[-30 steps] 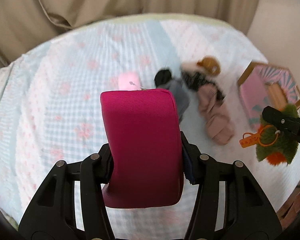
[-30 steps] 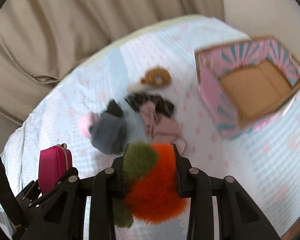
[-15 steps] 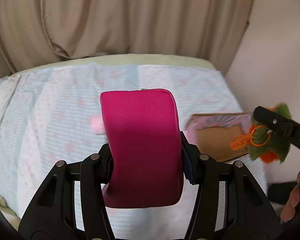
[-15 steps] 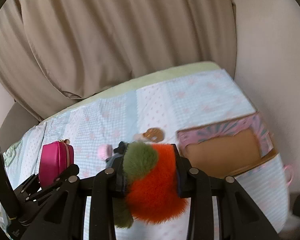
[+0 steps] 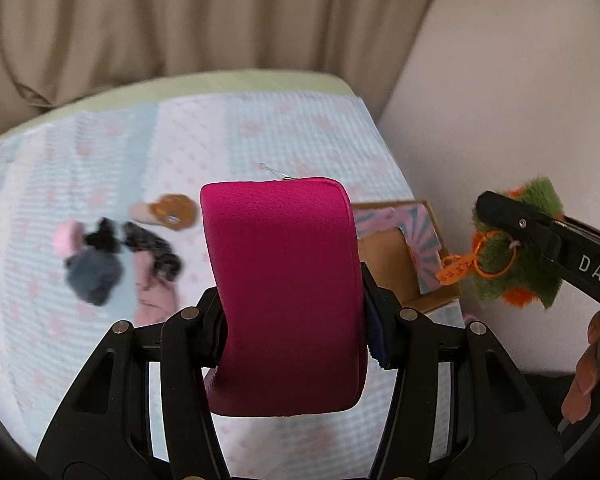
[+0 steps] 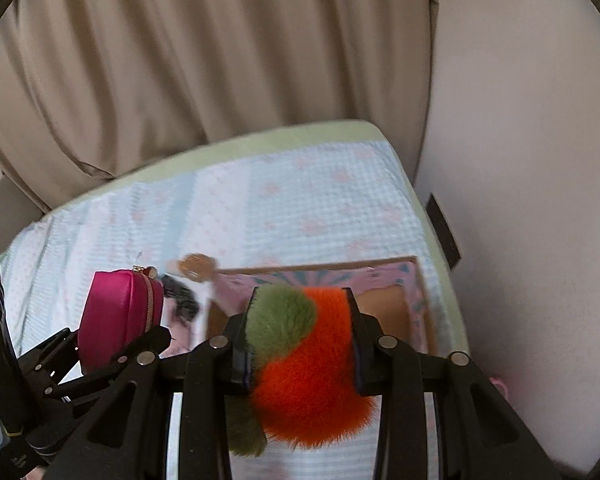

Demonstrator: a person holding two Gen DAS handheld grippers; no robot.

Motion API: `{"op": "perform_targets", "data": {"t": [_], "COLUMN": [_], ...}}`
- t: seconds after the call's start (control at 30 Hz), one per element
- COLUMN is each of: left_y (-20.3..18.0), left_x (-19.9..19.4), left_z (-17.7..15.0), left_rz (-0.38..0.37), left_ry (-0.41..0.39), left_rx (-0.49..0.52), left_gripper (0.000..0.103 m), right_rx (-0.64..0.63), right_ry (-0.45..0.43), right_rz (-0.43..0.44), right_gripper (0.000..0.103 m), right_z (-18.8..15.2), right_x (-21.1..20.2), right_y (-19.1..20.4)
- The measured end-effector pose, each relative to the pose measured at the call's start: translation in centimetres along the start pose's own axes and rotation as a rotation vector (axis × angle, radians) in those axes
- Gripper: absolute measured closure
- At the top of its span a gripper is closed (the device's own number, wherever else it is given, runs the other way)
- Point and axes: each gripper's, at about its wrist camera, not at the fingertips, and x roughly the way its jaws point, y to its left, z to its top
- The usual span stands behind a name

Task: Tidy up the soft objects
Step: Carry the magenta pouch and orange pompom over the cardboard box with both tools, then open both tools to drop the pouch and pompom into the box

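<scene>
Left claw (image 5: 292, 320) pinching magenta pouch (image 5: 284, 292); right claw (image 6: 300, 344) pinching fur charm (image 6: 300, 360). Risk: both likely bound for the box (image 6: 400, 308); claws may collide over it, or the slick pouch slips free.

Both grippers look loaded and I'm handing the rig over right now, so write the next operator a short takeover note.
Left gripper: jaws shut on the magenta pouch, held in the air.
Right gripper: jaws shut on the orange-and-green furry toy, held above the box.
Pink cardboard box: open, at the bed's right edge by the wall; what shows of its floor is bare.
Still on the blanket: brown round plush, grey and black pieces, pink garment.
Done: two items picked up.
Left: probably drop both in the box, then collect the pile.
</scene>
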Motion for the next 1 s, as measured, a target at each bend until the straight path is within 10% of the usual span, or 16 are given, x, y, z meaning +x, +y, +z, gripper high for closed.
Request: {"op": "perform_targets", "data": {"t": [0.47, 0.83, 0.9, 1.0], "left_y": [-0.9, -1.4, -1.7, -1.9], "left_x": [17.1, 21.7, 21.5, 20.4], "left_z": [-0.8, -2.0, -1.9, -1.8], "left_rz": [-0.009, 0.023, 0.052, 0.053], "left_ry": [0.274, 0.395, 0.392, 0.353], "left_rx": [0.004, 0.088, 0.122, 0.145], "left_gripper": [0.054, 0.049, 0.009, 0.001], "right_rx": [0.002, 0.044, 0.053, 0.074], "right_ry": [0.261, 0.424, 0.442, 0.493], "right_rz": [0.012, 0.039, 0.041, 0.072], "right_gripper": [0.071, 0.069, 0.050, 0.005], "right_z": [-0.7, -2.9, -2.8, -2.8], "right_x": [15.8, 23.1, 23.6, 24.6], "right_y": [-6.5, -7.7, -7.7, -7.6]}}
